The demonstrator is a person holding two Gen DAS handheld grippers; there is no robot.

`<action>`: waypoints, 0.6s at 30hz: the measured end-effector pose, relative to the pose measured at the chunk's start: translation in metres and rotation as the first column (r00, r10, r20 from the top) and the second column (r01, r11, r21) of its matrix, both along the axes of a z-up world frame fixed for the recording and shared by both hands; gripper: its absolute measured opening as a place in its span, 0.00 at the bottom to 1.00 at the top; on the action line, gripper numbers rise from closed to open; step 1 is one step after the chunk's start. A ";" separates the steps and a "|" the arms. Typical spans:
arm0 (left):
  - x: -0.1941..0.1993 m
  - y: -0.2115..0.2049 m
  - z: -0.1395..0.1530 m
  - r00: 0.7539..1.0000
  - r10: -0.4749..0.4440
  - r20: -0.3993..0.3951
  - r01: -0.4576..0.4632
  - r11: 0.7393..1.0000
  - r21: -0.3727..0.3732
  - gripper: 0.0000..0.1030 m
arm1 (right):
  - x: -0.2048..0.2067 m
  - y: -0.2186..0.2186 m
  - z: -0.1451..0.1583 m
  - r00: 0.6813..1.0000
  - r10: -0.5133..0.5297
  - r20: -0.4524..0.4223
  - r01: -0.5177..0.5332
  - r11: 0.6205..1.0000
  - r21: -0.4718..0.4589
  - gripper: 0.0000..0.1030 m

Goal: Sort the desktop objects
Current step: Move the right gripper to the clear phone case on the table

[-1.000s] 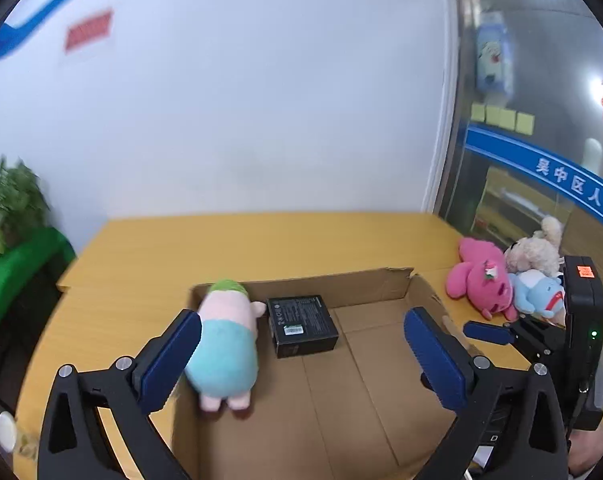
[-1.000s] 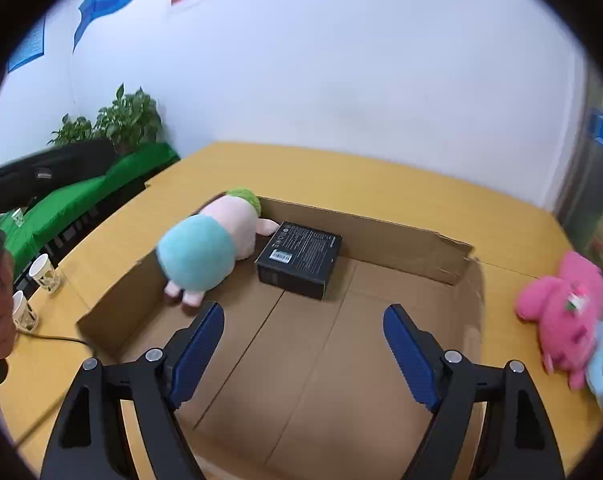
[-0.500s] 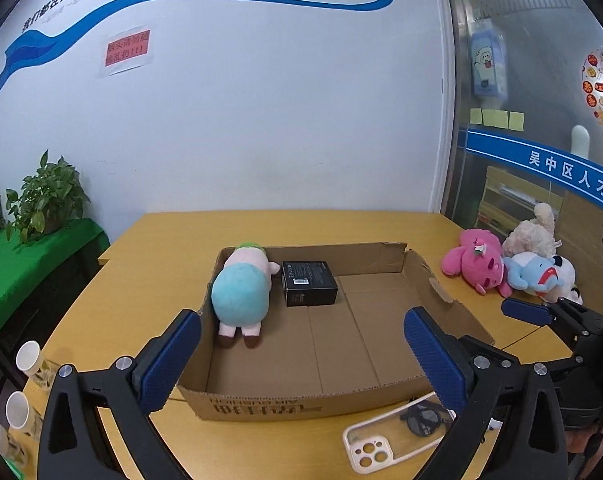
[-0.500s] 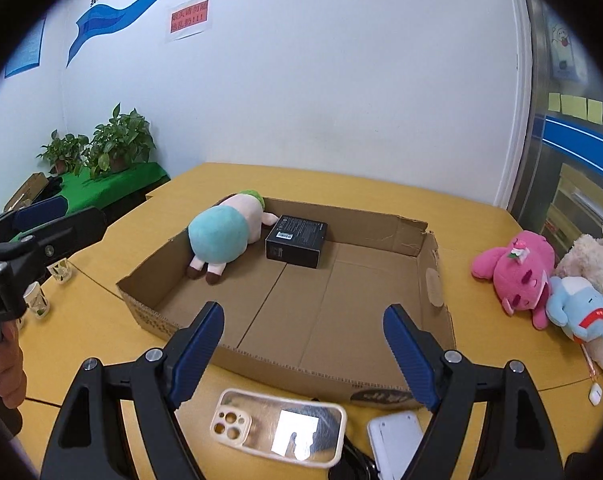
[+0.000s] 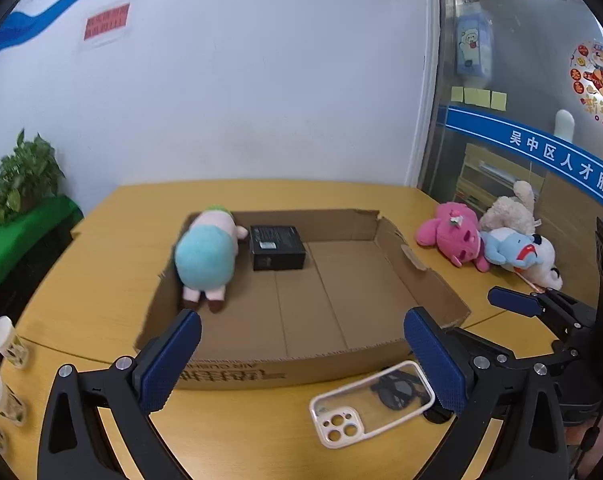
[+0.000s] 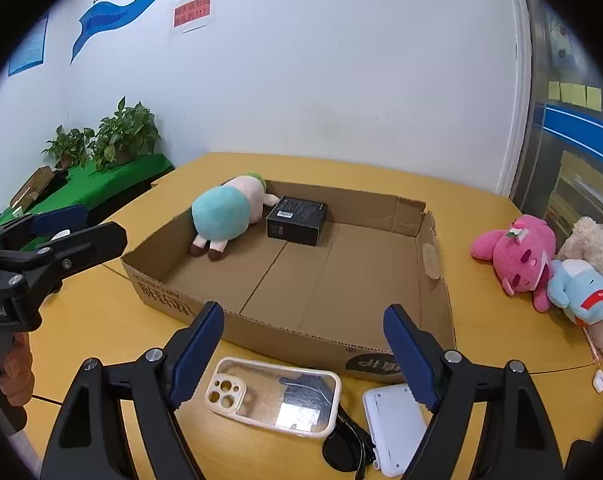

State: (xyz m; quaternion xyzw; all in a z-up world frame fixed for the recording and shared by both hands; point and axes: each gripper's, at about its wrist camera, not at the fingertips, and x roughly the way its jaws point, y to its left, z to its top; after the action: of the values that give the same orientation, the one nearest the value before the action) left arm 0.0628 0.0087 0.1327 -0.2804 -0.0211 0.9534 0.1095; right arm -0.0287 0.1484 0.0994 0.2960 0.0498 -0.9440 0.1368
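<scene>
Nearest the right gripper (image 6: 303, 354), its ribbed blue pads spread wide and gripping nothing, a clear phone case (image 6: 272, 396) with a cream rim and round camera cut-outs lies flat on the smooth yellow-wood bench (image 6: 101, 344). A pair of dark sunglasses (image 6: 347, 446) sits partly under the case, and a white rounded-corner slab (image 6: 395, 424) lies just beside them on the right. The left gripper (image 5: 301, 360) is likewise parted and empty, hovering over the bench in front of the same phone case; in the right wrist view it shows at the left edge, black-framed, held by a hand (image 6: 15, 372) below it.

Just beyond the case stands a shallow corrugated cardboard box (image 6: 301, 340), open-topped, with printed lettering on its near wall and a torn far right corner. Inside, at its far left, a soft plush with a teal body, pale pink head and green cap (image 6: 225, 216) lies on its side, brown feet toward the cameras. A matte black rectangular carton (image 6: 297, 220) rests flat just beside it, near the plush's arm.

To the right of the box, on the bench, a fuzzy pink plush (image 6: 517, 252), a light-blue one (image 6: 581, 292) and a cream one (image 6: 591, 240) are bunched together, touching
</scene>
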 end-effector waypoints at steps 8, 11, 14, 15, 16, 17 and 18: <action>-0.021 -0.005 -0.058 0.979 -0.100 0.180 0.084 0.992 0.091 0.99 | 0.009 0.047 -0.049 0.990 0.051 0.131 -0.048 0.998 -0.026 0.79; -0.031 -0.002 -0.083 0.955 -0.145 0.257 0.111 0.983 0.144 0.98 | 0.001 0.064 -0.069 0.974 0.059 0.220 -0.039 0.995 -0.096 0.78; -0.047 -0.002 -0.112 0.917 -0.196 0.347 0.120 0.966 0.230 0.91 | -0.007 0.057 -0.078 0.965 0.086 0.249 -0.061 0.992 -0.106 0.76; -0.051 -0.002 -0.120 0.904 -0.213 0.371 0.121 0.959 0.255 0.87 | -0.010 0.052 -0.080 0.963 0.097 0.252 -0.074 0.992 -0.098 0.73; -0.053 -0.001 -0.125 0.896 -0.219 0.387 0.117 0.956 0.271 0.85 | -0.014 0.044 -0.082 0.961 0.108 0.255 -0.089 0.992 -0.084 0.72; -0.058 -0.001 -0.134 0.883 -0.225 0.412 0.107 0.951 0.289 0.85 | -0.019 0.038 -0.085 0.957 0.119 0.264 -0.102 0.992 -0.076 0.68; -0.062 -0.001 -0.143 0.868 -0.230 0.440 0.096 0.947 0.306 0.83 | -0.023 0.033 -0.089 0.952 0.128 0.277 -0.111 0.991 -0.075 0.62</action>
State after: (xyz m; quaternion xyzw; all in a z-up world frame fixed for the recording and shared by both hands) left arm 0.0004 0.0074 -0.0107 -0.4859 -0.1546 0.8317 0.2196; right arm -0.0521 0.1818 0.0107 0.4193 0.0199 -0.8835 0.2079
